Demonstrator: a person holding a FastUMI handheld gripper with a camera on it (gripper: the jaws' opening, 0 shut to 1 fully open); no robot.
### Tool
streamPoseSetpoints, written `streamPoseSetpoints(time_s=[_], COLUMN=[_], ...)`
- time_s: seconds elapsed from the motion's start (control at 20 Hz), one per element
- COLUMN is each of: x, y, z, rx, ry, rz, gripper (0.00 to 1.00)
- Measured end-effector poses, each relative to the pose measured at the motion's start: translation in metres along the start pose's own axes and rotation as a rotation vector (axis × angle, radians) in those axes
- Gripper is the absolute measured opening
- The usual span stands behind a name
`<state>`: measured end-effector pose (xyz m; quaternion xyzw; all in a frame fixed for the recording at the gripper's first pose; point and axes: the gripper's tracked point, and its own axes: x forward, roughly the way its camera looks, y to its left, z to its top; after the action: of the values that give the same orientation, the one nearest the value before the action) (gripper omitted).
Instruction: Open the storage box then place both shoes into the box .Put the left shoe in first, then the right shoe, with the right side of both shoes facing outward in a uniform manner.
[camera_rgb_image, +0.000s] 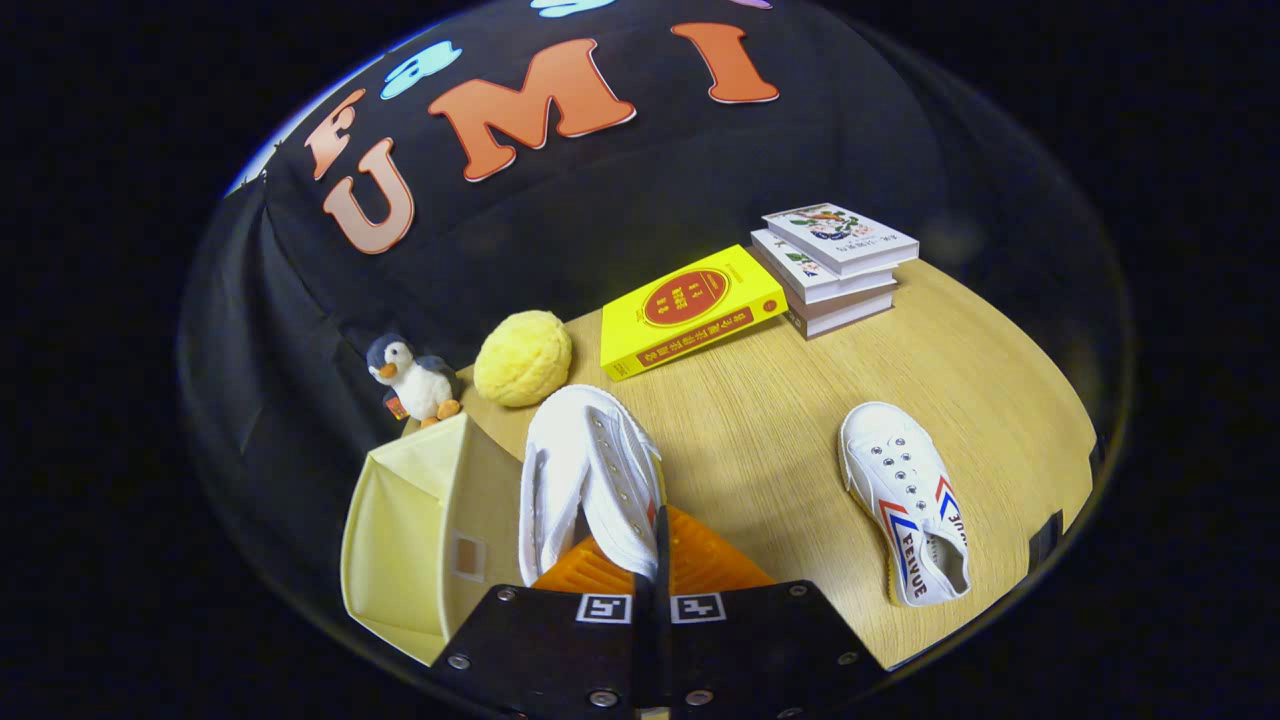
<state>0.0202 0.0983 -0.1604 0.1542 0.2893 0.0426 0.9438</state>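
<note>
My gripper (655, 545) is shut on a white canvas shoe (590, 480). Its orange fingers (700, 565) pinch the shoe's rim near the heel. The shoe hangs above the table with its toe pointing away from me. Just left of the fingers, under the shoe's side, stands the pale yellow fabric storage box (400, 530). I cannot tell how its lid stands. The second white shoe (905, 510), with red and blue stripes on its side, lies flat on the wooden table (760, 430) to the right of the fingers, toe pointing away.
Beyond the held shoe sit a penguin plush (415, 380) and a yellow fuzzy ball (522, 358) near the wall. A yellow book (690, 308) and a stack of three books (835, 265) lie at the far side of the table.
</note>
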Motion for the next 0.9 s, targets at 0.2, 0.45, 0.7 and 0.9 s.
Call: streamPoseSetpoints(time_s=[0.2, 0.45, 0.7, 0.9], x=[-0.039, -0.049, -0.017, 0.009], y=[0.056, 0.136, 0.187, 0.203], z=[0.023, 0.003, -0.042, -0.082], rx=[0.039, 0.064, 0.058, 0.068], ry=[-0.071, -0.059, 0.014, 0.095], rz=[0.013, 0.061, 0.058, 0.033], gripper=[0.0, 0.0, 0.0, 0.0])
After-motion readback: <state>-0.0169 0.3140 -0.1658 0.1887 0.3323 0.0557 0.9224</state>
